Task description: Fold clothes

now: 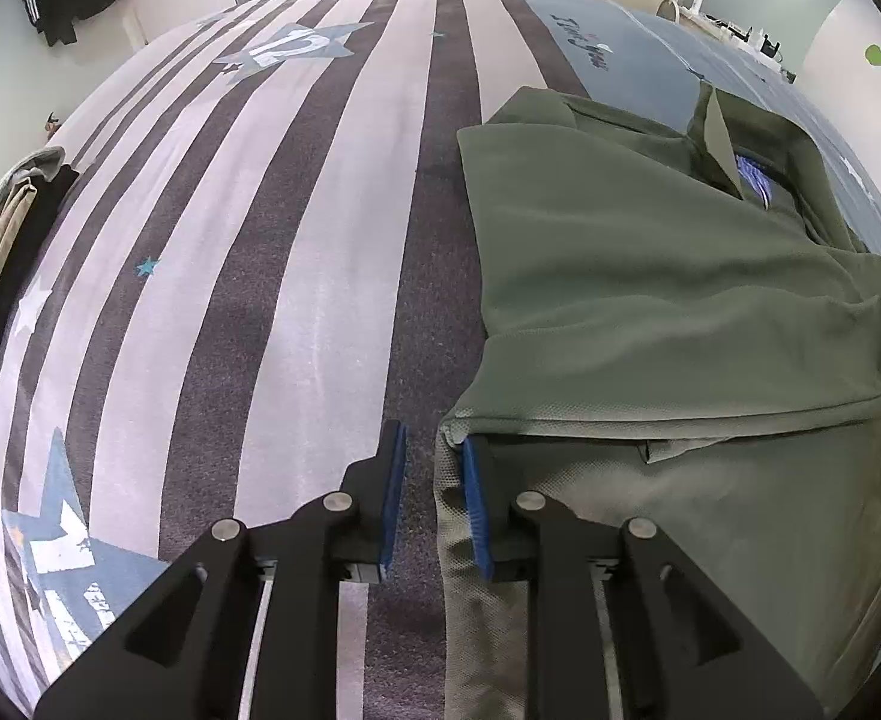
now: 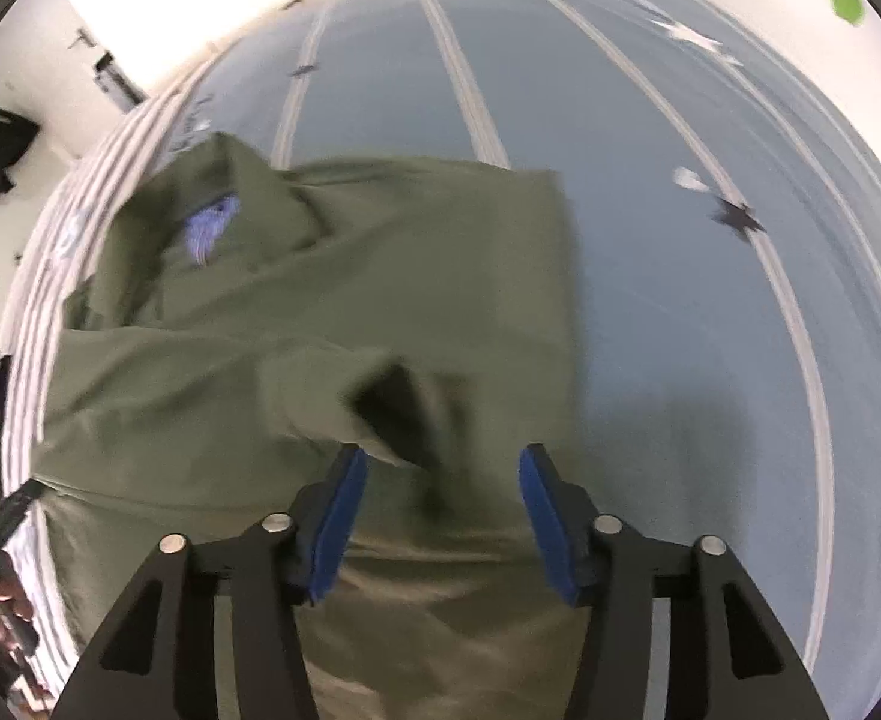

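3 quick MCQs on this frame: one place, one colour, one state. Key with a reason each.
1. Where does the olive-green knit polo shirt lie on the striped, star-printed bedspread in the left wrist view?
A. far left edge
B. right side
C. hanging on the wall

2. What colour are the pads on the claw fingers?
A. blue
B. red
C. yellow

3. How does the right claw stand?
A. shut on the shirt
B. shut on nothing
C. open above the shirt

Key:
1 B: the shirt fills the right half of the view, with bare stripes to its left.
2 A: blue strips line the inner faces of the fingers in both views.
3 C: a wide gap shows between its pads, with the green cloth lying below and neither pad pressing on it.
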`<state>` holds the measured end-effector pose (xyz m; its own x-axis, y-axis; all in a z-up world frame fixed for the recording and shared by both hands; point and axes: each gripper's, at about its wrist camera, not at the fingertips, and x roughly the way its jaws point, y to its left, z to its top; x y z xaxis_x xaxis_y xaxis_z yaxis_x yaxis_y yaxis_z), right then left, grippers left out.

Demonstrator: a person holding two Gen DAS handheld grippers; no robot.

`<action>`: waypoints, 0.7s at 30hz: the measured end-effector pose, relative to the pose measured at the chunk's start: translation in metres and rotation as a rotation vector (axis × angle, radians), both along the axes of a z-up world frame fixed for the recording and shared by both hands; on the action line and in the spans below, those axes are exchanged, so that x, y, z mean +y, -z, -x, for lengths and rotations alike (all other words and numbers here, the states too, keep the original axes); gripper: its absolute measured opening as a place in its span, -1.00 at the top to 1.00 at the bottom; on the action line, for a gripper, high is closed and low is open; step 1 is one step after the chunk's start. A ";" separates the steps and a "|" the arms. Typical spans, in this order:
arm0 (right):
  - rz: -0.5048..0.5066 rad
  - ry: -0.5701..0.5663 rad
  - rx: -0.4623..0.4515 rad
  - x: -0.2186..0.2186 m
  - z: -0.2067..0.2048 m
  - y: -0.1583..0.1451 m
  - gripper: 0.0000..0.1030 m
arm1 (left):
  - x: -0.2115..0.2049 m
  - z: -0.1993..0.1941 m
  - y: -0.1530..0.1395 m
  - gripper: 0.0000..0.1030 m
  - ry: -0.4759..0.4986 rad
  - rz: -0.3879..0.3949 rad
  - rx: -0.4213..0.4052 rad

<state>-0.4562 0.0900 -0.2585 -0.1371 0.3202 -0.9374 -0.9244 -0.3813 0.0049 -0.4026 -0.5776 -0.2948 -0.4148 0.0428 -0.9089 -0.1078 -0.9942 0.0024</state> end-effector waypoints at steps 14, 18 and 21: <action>0.071 -0.079 -0.012 -0.007 0.025 0.023 0.31 | 0.000 -0.002 -0.001 0.65 -0.031 -0.003 -0.004; 0.120 -0.074 -0.035 -0.006 0.017 0.037 0.97 | -0.001 -0.002 -0.002 0.65 -0.037 -0.009 -0.004; 0.119 -0.071 0.007 -0.011 0.008 0.025 0.98 | -0.002 -0.001 -0.002 0.65 -0.040 -0.014 -0.006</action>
<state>-0.4637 0.0790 -0.2832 -0.1617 0.1960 -0.9672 -0.8949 -0.4422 0.0600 -0.4011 -0.5798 -0.2929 -0.4106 0.0390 -0.9110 -0.0676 -0.9976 -0.0122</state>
